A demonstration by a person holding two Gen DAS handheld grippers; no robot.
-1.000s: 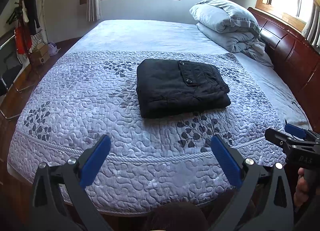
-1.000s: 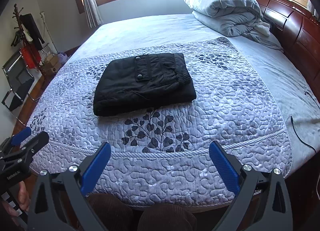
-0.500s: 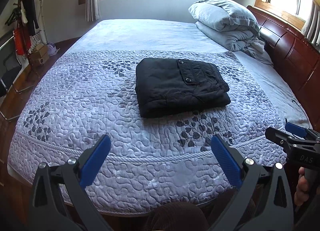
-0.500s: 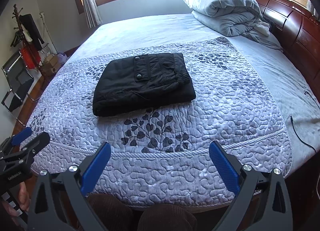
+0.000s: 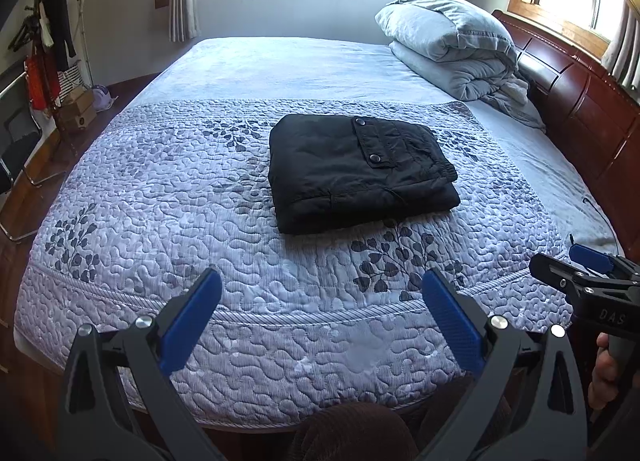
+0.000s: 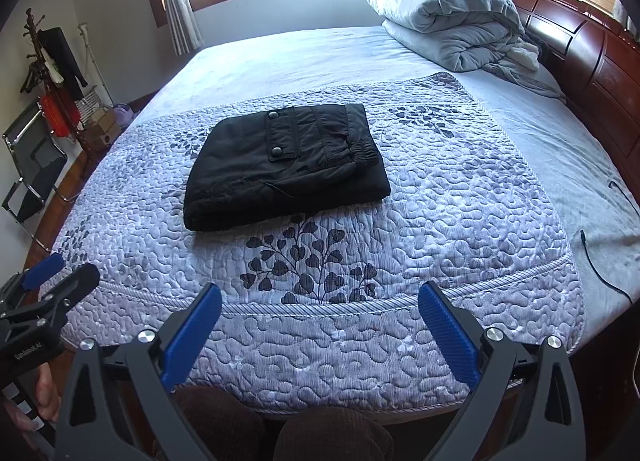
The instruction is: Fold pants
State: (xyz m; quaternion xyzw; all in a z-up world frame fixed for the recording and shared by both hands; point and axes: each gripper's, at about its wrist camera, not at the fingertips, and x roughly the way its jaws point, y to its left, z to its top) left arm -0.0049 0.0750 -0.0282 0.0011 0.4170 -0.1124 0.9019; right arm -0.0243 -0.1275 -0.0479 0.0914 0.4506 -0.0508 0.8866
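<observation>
The black pants lie on the quilted bedspread of the bed, well ahead of both grippers and a little beyond the leaf print that sits just past the jaws; they already form a compact, squarish stack of several layers, so the folding looks done or very nearly so. The left gripper and the right gripper both hang short of the near edge of the bed with their jaws spread wide and nothing between them, apart from the cloth. The fabric looks like a thick, slightly padded woven stuff with a snap-buttoned pocket flap uppermost and an elastic waistband bunched at the side to the right of the jaws. It should be soft and limp, light enough to lift but bulky, and the layers would likely slide over one another if only the top one were pinched. Any further hold is best taken at the thick folded edge nearest the jaws, biting through all layers at two corners. Whether the far edges are aligned is hard to tell from this low angle.
</observation>
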